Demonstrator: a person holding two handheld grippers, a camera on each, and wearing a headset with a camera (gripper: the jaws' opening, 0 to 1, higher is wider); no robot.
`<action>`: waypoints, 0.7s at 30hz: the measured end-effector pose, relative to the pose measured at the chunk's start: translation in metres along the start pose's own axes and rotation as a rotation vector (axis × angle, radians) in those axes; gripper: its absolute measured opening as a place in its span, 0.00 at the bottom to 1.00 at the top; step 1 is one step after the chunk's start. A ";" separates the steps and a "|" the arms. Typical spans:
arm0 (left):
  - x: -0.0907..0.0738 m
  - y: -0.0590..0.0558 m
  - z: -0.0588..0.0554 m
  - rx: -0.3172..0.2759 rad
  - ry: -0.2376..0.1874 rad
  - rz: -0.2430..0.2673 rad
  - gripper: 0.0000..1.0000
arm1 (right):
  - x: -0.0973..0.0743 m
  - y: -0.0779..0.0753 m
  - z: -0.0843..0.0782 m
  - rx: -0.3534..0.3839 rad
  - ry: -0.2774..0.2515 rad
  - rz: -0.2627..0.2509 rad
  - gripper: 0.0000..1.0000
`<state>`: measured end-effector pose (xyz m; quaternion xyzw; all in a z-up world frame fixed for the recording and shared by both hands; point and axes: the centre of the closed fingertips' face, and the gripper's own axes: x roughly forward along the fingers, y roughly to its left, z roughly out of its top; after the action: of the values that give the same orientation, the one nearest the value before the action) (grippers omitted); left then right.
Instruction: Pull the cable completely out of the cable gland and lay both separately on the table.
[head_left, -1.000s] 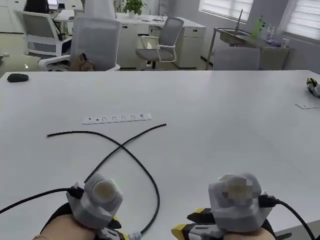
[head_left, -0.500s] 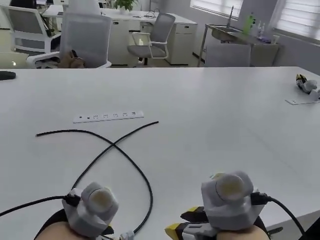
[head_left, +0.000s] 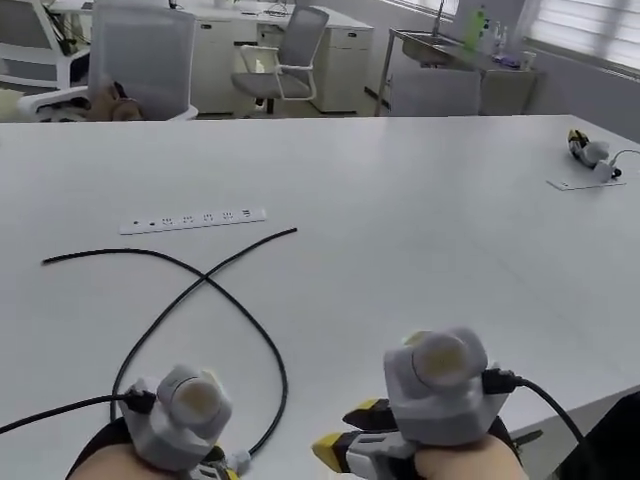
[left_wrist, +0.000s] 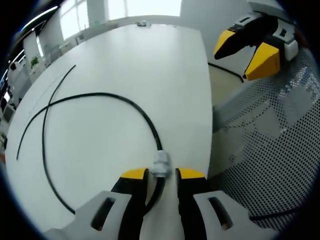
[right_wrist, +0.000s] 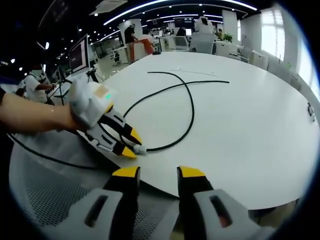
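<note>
At bottom centre, my left hand-held gripper (left_wrist: 162, 174) flanked the cable gland (left_wrist: 161, 163), grip I couldn't tell; right hand-held gripper (right_wrist: 159, 172) gaped.

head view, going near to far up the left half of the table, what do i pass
gland → cable → power strip → chair

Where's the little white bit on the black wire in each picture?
Head view: cable gland at the bottom edge, left of centre.
Left gripper view: cable gland low centre, between the jaw tips of the left gripper.
Right gripper view: cable gland left of centre.
Shared landmark: the crossed loop of the black cable.
</note>
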<state>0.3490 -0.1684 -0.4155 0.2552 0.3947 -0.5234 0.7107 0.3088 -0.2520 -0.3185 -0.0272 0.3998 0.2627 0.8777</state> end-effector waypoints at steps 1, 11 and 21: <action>0.000 0.001 0.001 0.000 -0.005 0.002 0.22 | 0.000 0.000 0.000 0.000 0.003 0.000 0.30; -0.007 0.005 0.007 0.012 -0.044 -0.003 0.18 | 0.000 -0.001 -0.001 0.005 0.010 -0.007 0.30; -0.041 0.014 0.010 -0.074 -0.032 -0.031 0.18 | 0.000 0.000 0.001 0.001 0.006 -0.007 0.30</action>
<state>0.3589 -0.1491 -0.3766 0.2141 0.4064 -0.5233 0.7178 0.3095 -0.2522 -0.3181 -0.0289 0.4023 0.2593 0.8775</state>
